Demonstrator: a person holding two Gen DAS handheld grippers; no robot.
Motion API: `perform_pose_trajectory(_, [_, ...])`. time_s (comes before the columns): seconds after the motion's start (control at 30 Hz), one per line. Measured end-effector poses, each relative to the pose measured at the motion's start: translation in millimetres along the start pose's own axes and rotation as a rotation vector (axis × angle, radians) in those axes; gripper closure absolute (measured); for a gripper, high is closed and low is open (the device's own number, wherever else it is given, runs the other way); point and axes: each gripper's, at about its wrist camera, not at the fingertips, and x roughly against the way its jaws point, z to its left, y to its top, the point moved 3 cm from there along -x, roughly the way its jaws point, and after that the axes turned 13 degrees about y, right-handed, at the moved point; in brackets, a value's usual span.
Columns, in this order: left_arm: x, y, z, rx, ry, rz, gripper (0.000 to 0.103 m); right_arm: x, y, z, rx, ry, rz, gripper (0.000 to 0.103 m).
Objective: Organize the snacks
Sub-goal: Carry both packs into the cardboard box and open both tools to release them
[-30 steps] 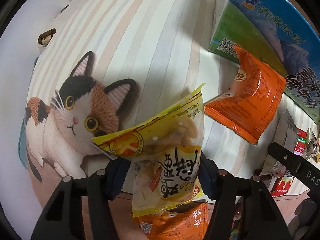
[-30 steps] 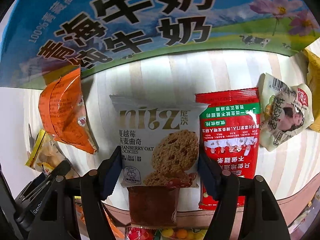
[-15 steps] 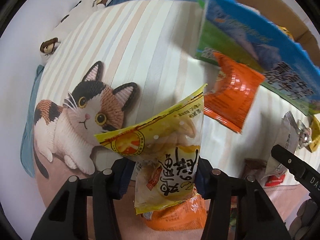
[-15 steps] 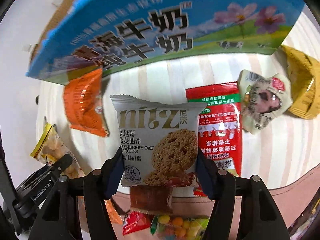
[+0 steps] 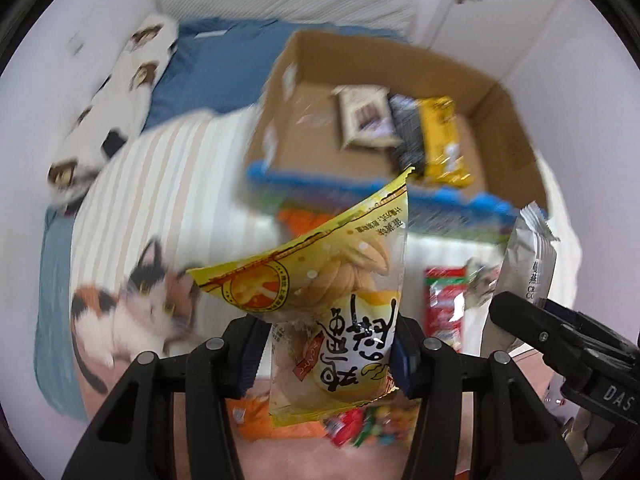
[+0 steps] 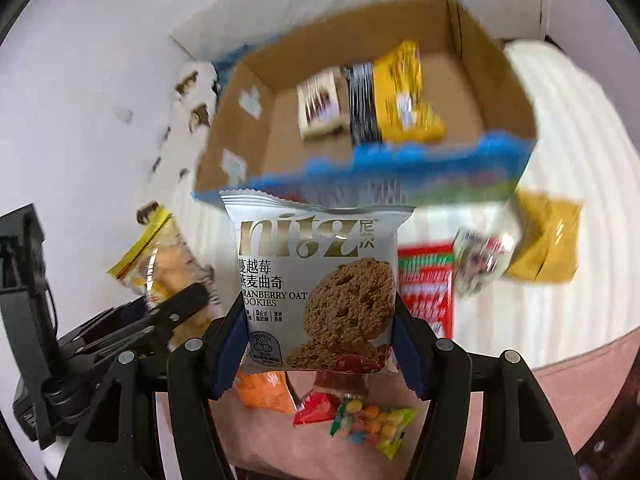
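My left gripper (image 5: 326, 354) is shut on a yellow snack packet (image 5: 336, 304) and holds it in the air above the bed. My right gripper (image 6: 318, 350) is shut on a silver cranberry oat cookie packet (image 6: 316, 284), also lifted. An open cardboard box (image 5: 400, 92) with a blue printed front stands ahead; it also shows in the right wrist view (image 6: 360, 92). Inside lie a pale packet (image 5: 366, 118) and a black-and-yellow packet (image 5: 436, 140). The cookie packet (image 5: 528, 264) and right gripper (image 5: 560, 344) show at the left view's right edge.
A striped blanket with a cat picture (image 5: 132, 300) covers the bed. On it lie a red packet (image 6: 426, 284), a small printed packet (image 6: 480, 260), a yellow packet (image 6: 548, 236), an orange packet (image 6: 264, 394) and a bag of coloured candies (image 6: 368, 426). White walls stand behind.
Both grippers have risen with their packets and tilted forward. The box's open top and the packets inside have come into view. The background is motion-blurred.
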Motion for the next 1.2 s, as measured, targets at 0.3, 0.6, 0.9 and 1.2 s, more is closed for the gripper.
perform_pose_trajectory(0.3, [20.7,97.8,-35.2,-0.103,0.011,-0.064,0.054,27.8,94.4,-9.2,0.012,-0.104,-0.085,0.036])
perform_pose_trajectory(0.6, [-50.9,159.6,-52.2,-0.175,0.053,0.082,0.053,-23.1,150.1,-38.9,-0.054,-0.140,0.006,0.036])
perform_pose_trajectory(0.9, [-111.0,155.4,-61.2,-0.195,0.029,0.230,0.053,-73.5,152.8,-62.2,-0.073,-0.177,0.127,0.036])
perform_pose_trajectory(1.2, [-128.3,147.4,-63.7,-0.170,-0.013,0.315,0.052,-100.8,148.1,-76.6,-0.115,-0.200,0.246,0.027])
